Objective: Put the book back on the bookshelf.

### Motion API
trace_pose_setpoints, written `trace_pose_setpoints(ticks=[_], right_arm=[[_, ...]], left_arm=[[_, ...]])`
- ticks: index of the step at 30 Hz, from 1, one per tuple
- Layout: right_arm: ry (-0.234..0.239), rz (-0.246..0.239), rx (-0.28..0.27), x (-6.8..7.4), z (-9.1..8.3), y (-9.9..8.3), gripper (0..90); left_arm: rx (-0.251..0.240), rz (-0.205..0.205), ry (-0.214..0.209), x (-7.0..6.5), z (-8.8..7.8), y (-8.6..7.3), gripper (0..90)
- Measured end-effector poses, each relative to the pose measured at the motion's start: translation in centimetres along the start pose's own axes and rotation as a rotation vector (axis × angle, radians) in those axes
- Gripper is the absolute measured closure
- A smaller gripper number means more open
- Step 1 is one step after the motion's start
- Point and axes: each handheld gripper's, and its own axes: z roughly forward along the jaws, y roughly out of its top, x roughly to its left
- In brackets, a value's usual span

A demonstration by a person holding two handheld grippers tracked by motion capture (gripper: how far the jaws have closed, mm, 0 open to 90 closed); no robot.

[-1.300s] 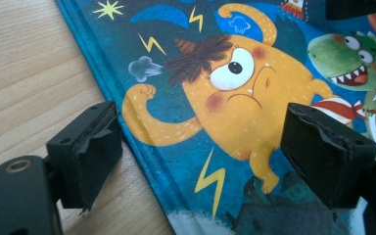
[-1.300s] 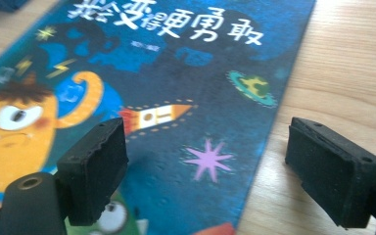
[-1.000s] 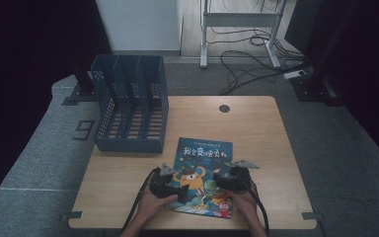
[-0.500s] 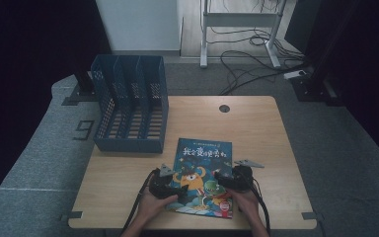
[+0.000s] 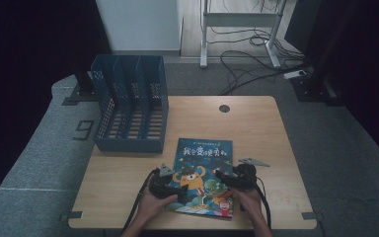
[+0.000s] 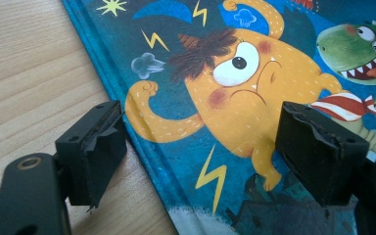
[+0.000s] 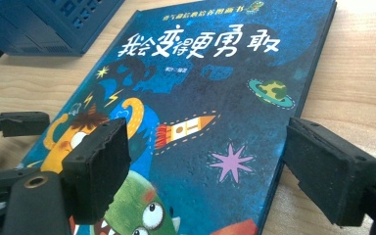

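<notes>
A flat, hard-covered picture book (image 5: 203, 177) lies face up on the pale wood-grain counter (image 5: 256, 128), in the lower middle of the high view. Its cover is glossy dark blue, with white title characters along the top edge, an orange one-eyed monster, a green dinosaur, a rocket and a ringed planet. Its long axis runs from the frame's bottom toward the top, with the title end farther up, tilted slightly right. At upper left stands a blue plastic file rack (image 5: 129, 103) with perforated walls. The left claw (image 6: 200, 152) gapes wide over the book's left edge; the right claw (image 7: 205, 166) spreads wide across its right edge. Both have blocky black pads.
</notes>
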Motion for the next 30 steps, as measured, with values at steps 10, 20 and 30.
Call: trace_pose_setpoints(ticks=[10, 20, 30], right_arm=[[0.051, 0.035, -0.016, -0.3, -0.5, 0.3, 17.0], [0.107, 0.055, -0.04, -0.6, -1.1, 0.6, 17.8], [0.109, 0.041, -0.048, -0.5, -1.4, 0.7, 18.8]], left_arm=[[-0.002, -0.01, -0.016, 0.2, 0.0, 0.0, 18.2], [0.004, -0.02, -0.041, 0.6, -0.2, 0.1, 18.2], [-0.008, -0.011, -0.046, 0.6, -0.3, 0.0, 18.3]])
